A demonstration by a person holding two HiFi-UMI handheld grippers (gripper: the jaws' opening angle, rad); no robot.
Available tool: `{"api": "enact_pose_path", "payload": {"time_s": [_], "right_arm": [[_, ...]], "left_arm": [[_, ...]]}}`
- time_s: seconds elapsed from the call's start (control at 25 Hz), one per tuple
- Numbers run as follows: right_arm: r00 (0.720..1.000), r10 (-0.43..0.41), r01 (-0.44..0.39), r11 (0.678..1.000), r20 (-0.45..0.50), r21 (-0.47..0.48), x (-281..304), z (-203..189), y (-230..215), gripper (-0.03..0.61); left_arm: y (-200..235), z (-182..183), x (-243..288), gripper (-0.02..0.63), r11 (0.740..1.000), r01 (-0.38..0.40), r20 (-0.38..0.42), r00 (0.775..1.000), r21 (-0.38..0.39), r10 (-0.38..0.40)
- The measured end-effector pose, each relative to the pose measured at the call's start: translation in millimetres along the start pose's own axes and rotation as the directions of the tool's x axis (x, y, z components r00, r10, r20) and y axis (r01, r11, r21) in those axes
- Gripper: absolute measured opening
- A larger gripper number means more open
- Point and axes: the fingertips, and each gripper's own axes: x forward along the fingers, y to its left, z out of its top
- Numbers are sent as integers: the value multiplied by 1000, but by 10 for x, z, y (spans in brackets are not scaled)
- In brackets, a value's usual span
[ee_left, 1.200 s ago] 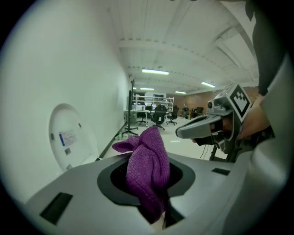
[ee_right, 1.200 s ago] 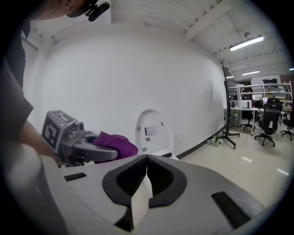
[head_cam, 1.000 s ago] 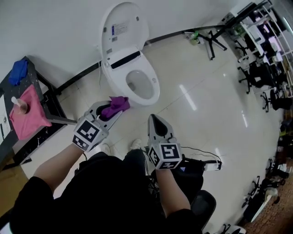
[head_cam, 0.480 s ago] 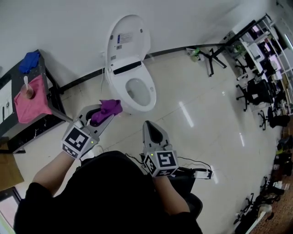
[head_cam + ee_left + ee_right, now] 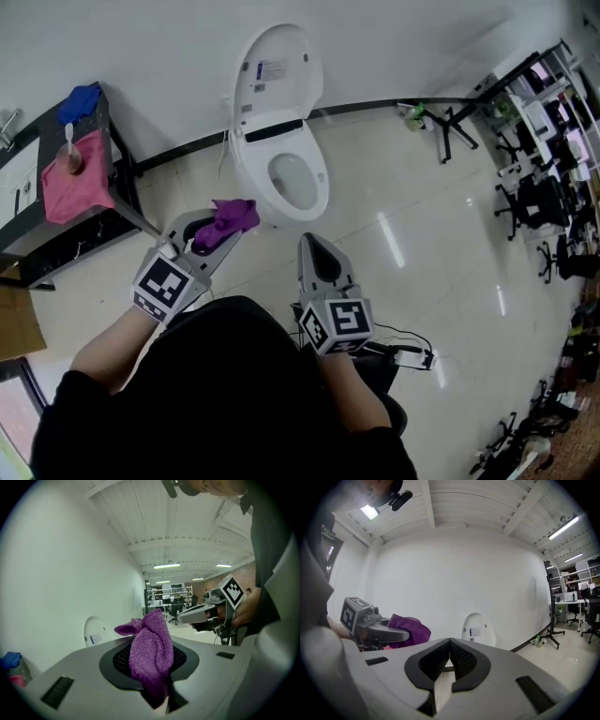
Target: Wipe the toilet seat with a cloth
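Observation:
A white toilet point(image 5: 281, 178) stands against the wall with its lid point(image 5: 277, 73) raised and its seat point(image 5: 317, 192) down. My left gripper point(image 5: 220, 228) is shut on a purple cloth point(image 5: 227, 220) point(image 5: 152, 656), held in the air just left of the bowl's front. My right gripper point(image 5: 317, 251) is shut with nothing in it, below the bowl's front rim and apart from it. In the right gripper view the purple cloth point(image 5: 408, 631) shows at left and the toilet lid point(image 5: 477, 629) stands ahead.
A dark side table point(image 5: 28, 230) at left carries a pink cloth point(image 5: 75, 187), a blue cloth point(image 5: 79, 99) and a small cup. Office chairs point(image 5: 534, 202) and stands line the far right. A cable and a small device point(image 5: 408, 356) lie on the glossy floor.
The view has shifted, so the toilet sits more to the right and nearer. Both grippers hold about the same pose, the left still shut on the cloth.

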Motion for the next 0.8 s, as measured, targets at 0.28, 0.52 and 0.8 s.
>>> {"api": "enact_pose_path", "payload": {"time_s": [0.28, 0.52, 0.8], "right_arm": [[1000, 7, -7, 1000, 6, -3, -57, 22, 34, 14], [1000, 3, -3, 1000, -3, 3, -80, 3, 41, 14], [1000, -1, 1, 1000, -3, -4, -92, -17, 39, 14]], "left_arm": [[-73, -33, -35, 100, 1000, 11, -3, 1000, 27, -11], [-73, -22, -23, 100, 1000, 15, -9, 1000, 26, -15], [-89, -29, 5, 100, 999, 30, -13, 999, 25, -29]]}}
